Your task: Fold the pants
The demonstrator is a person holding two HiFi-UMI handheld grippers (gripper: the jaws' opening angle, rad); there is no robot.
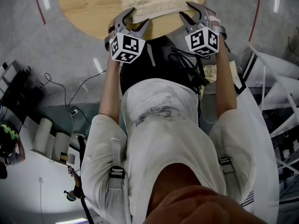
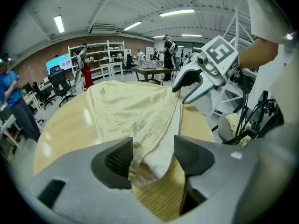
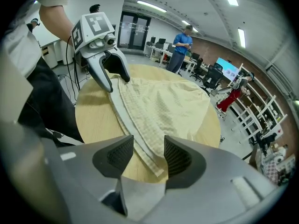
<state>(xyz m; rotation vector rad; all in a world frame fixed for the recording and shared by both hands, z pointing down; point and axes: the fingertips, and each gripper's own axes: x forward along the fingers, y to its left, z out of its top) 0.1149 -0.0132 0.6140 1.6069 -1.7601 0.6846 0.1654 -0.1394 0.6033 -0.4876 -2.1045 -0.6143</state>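
Cream pants lying flat on round wooden desk, left gripper and right gripper at their near edge, fingers of both spread wide, cloth corners between them, not pinched

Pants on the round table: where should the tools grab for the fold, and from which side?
Probably best: take the pants at the two corners of the edge nearest the person, coming in from that side of the table. That edge lies flat and layered, so open jaws can straddle it. The left tool and right tool each have a corner between open jaws.
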